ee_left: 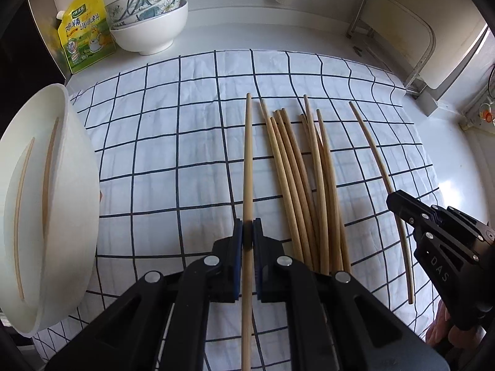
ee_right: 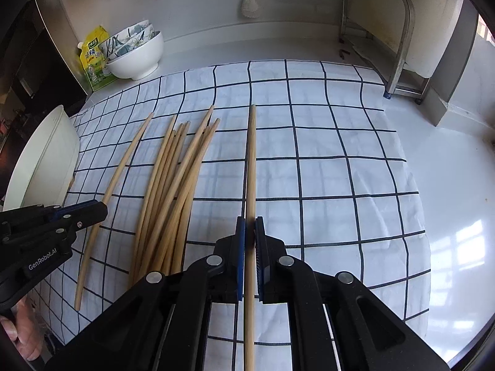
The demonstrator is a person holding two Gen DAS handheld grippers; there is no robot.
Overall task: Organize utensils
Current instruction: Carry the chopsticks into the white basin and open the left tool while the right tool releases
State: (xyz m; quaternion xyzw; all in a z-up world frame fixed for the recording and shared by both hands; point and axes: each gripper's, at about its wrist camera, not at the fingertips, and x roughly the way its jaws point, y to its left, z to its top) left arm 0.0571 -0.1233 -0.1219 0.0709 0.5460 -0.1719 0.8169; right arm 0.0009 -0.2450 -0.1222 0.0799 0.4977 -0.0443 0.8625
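Each gripper clamps one chopstick over the checked cloth.

Left wrist view: the left gripper [ee_left: 247,235] has its blue pads pressed narrow on a single chopstick [ee_left: 247,160] that runs straight ahead from between the jaws; just to its right a loose bundle of chopsticks [ee_left: 304,185] lies fanned on the checked cloth [ee_left: 173,142]; further right the right gripper [ee_left: 394,199] grips a lone curved chopstick [ee_left: 376,154]; at the left a white holder [ee_left: 77,160] shows two chopsticks inside; stacked bowls [ee_left: 151,21] and a yellow pouch [ee_left: 83,31] stand at the back.
Right wrist view: the right gripper [ee_right: 250,232] is closed tight on its own chopstick [ee_right: 251,160]; the bundle [ee_right: 176,185] lies left of it; the left gripper [ee_right: 100,210] sits at the far left on another stick [ee_right: 120,167]; a metal rack [ee_right: 399,40] stands at the back right.
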